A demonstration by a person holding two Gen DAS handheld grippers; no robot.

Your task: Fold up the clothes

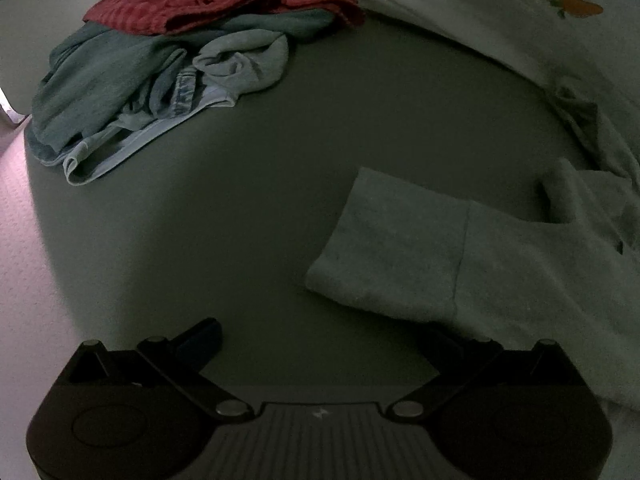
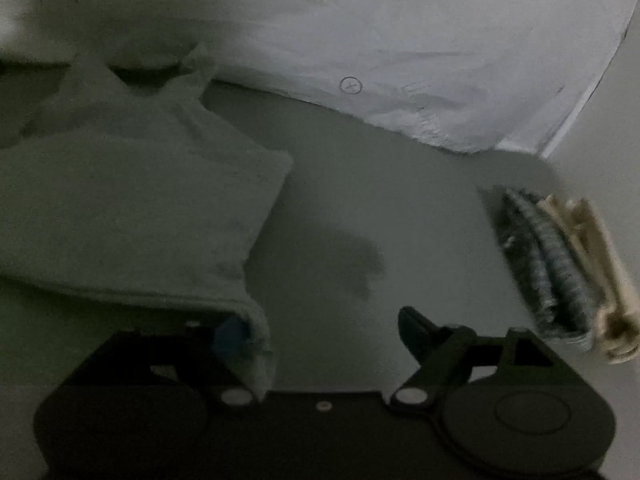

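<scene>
A pale garment (image 1: 460, 248) lies flat on the grey-green bed sheet (image 1: 280, 180), one sleeve end pointing left. My left gripper (image 1: 324, 332) stands open just below that sleeve. Its left finger (image 1: 202, 338) rests over bare sheet, and its right finger is partly hidden at the garment's lower edge. In the right wrist view the same pale garment (image 2: 132, 208) fills the left side. My right gripper (image 2: 320, 324) is open wide. The garment's near corner drapes over its left finger (image 2: 232, 334), while its right finger (image 2: 416, 324) is over bare sheet.
A heap of unfolded clothes (image 1: 168, 64), red striped on top of teal and pale green, sits at the far left of the bed. Folded grey-blue and cream items (image 2: 560, 264) lie at the right. A white printed duvet (image 2: 400, 52) borders the far side. Floor (image 1: 24, 240) shows at the left.
</scene>
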